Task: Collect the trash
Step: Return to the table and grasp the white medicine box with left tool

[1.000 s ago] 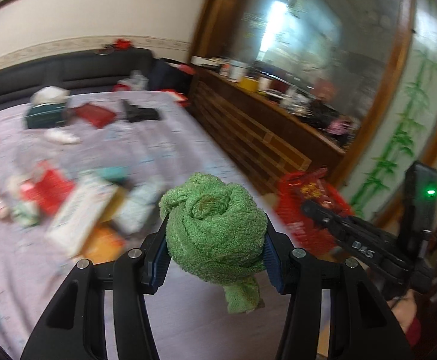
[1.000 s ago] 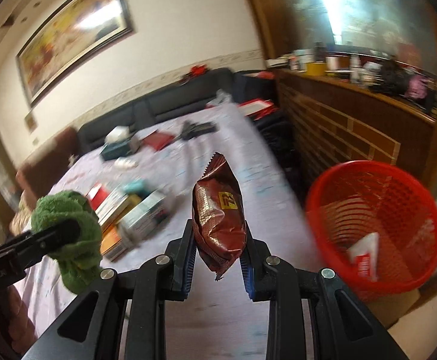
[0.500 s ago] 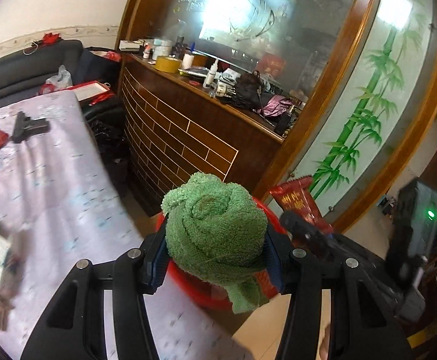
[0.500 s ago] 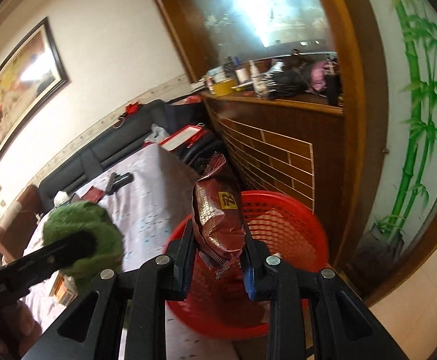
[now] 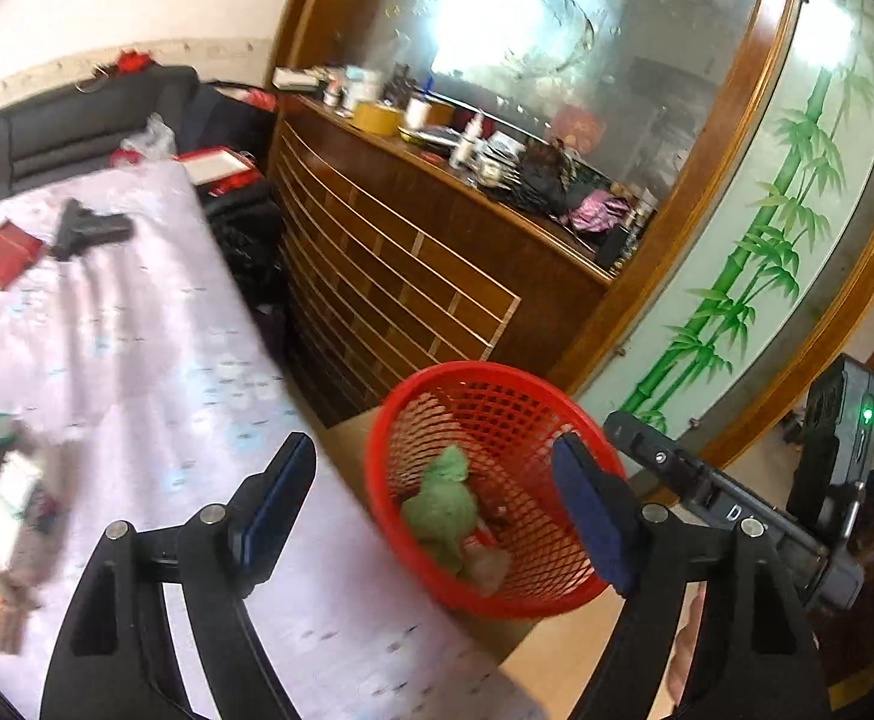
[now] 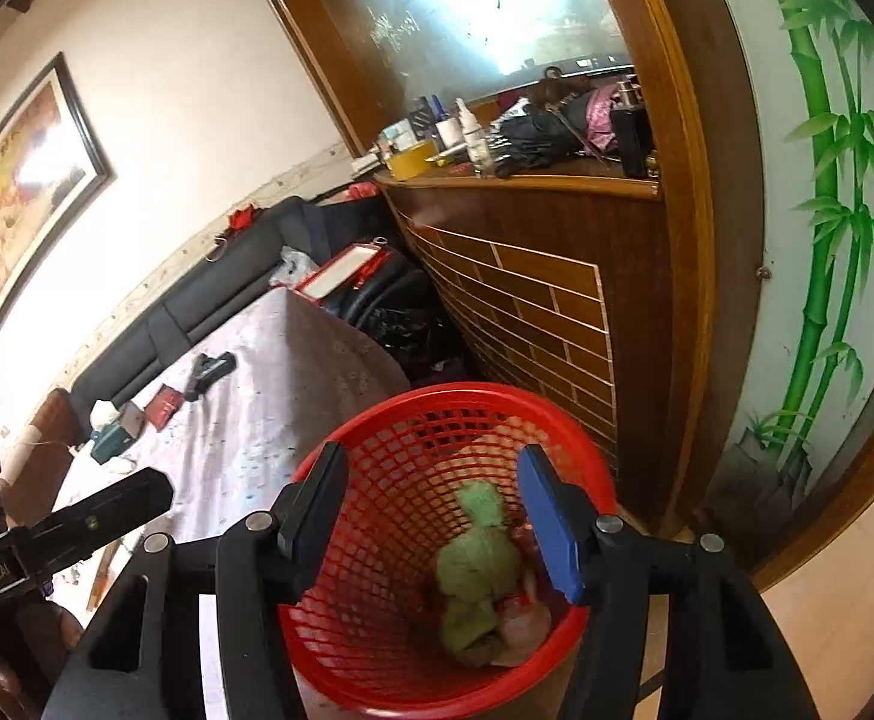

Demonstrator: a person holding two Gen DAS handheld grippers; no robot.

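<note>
A: Both views are now swinging away from the cluttered table (image 5: 137, 360) and onto the red mesh basket (image 5: 485, 396). A second ago the left gripper (image 5: 437, 492) was clamping the green towel and the right gripper (image 6: 431, 510) the brown snack bag; both sets of jaws have just been opening, and nothing is sitting between either pair now.

B: So where is the trash lying?

A: The green towel (image 6: 476, 570) is resting at the bottom of the basket, crumpled, with one end sticking up against the mesh wall. Pale and reddish bits are lying just beside it, too blurred to name, so I cannot tell whether the snack bag is among them.

B: And the basket itself?

A: It is standing on the floor just beside the corner of the table, near the brown wooden cabinet (image 5: 413, 276) and the bamboo-painted panel (image 6: 827, 210).

B: The claws?

A: The left one is standing wide, its blue pads (image 5: 590, 516) framing the basket. The right one is hanging narrower but clearly parted, directly over the basket's mouth.

B: Anything on the table?

A: A black toy pistol (image 5: 86, 231), a red packet (image 5: 8, 255), and blurred boxes at the near edge.
</note>
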